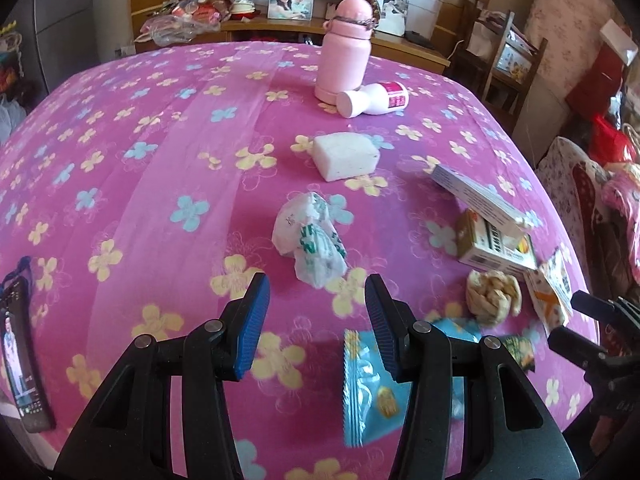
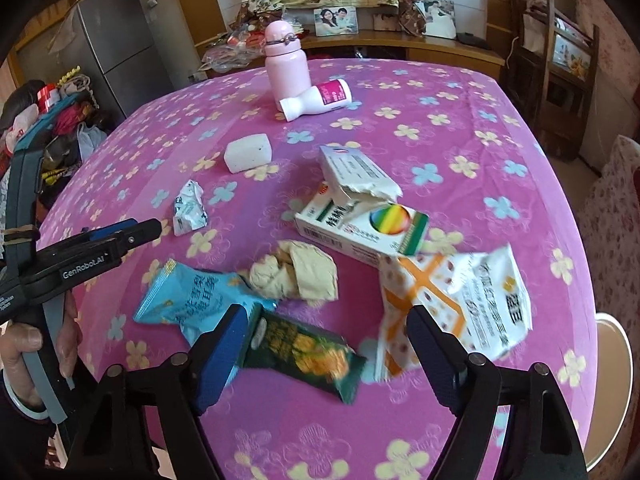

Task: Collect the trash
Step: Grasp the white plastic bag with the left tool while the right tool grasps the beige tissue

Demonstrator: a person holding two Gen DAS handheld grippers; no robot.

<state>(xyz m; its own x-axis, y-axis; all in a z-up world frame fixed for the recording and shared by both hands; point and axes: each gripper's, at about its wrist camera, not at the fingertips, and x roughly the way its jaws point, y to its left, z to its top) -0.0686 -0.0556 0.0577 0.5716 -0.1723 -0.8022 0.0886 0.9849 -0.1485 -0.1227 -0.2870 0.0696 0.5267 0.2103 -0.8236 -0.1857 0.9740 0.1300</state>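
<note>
Trash lies on the pink flowered tablecloth [image 1: 160,160]. In the left wrist view my left gripper [image 1: 317,286] stands open just in front of a crumpled white-and-green wrapper [image 1: 312,236], with nothing between its pads. A blue snack packet [image 1: 368,392] lies under its right finger. In the right wrist view my right gripper [image 2: 324,322] is open above a dark green snack wrapper [image 2: 304,352], with its pads apart from it. Around it lie a crumpled beige paper [image 2: 296,276], a white-and-orange bag [image 2: 452,312], the blue snack packet [image 2: 192,300] and two torn boxes [image 2: 360,216].
A pink flask [image 1: 344,48] stands at the far side, with a small white bottle [image 1: 376,100] lying against it. A white foam block [image 1: 346,156] sits mid-table. A phone [image 1: 22,352] lies at the left edge. Chairs and a wooden sideboard surround the table.
</note>
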